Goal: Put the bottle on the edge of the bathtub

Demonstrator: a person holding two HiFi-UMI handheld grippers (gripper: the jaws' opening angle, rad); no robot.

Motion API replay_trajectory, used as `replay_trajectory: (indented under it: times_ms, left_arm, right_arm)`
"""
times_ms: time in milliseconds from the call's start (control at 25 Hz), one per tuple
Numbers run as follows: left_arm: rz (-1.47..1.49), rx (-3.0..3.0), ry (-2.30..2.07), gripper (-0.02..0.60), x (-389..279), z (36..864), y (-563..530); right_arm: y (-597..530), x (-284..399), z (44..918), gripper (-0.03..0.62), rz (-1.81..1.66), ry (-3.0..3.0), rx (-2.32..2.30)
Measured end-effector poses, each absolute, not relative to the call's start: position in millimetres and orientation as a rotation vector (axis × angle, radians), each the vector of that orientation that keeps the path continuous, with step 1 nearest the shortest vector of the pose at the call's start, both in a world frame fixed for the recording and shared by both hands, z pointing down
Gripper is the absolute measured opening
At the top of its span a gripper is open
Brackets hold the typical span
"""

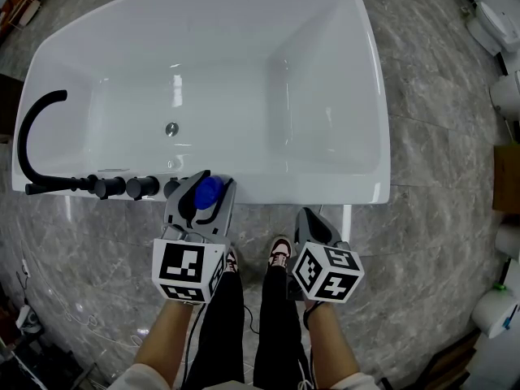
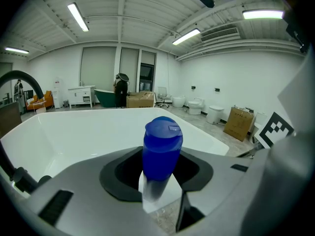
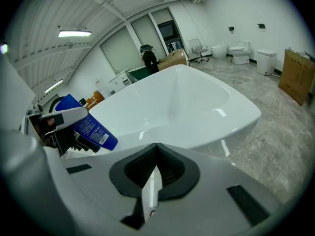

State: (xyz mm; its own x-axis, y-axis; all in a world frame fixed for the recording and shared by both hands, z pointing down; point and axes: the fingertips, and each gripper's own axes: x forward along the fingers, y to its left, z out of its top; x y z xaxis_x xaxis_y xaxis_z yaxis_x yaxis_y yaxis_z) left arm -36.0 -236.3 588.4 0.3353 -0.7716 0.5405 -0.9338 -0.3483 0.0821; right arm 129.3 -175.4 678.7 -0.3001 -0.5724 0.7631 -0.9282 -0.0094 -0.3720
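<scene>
Left gripper (image 1: 201,187): fingers clamped on blue plastic bottle (image 2: 161,151), at near rim of white bathtub (image 1: 341,192), right of black tap knobs (image 1: 126,187). Bottle label: white print and barcode, unreadable. Right gripper (image 3: 156,149): fingers closed together, empty.

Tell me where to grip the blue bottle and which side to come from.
Grip the blue bottle across its straight body below the flip cap, coming from the person's side of the bathtub. The body is slim enough for the jaws, and the left gripper already holds it that way, cap end pointing away.
</scene>
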Motion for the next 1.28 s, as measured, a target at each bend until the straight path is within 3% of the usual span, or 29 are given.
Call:
replay_trajectory:
  times_ms: [1280]
  left_arm:
    - [0.597, 2.233, -1.479, 0.198, -34.7, 594.7, -236.1]
  right_arm:
    - [-171.0, 132.8, 685.3, 0.026, 1.268, -1.861, 1.547]
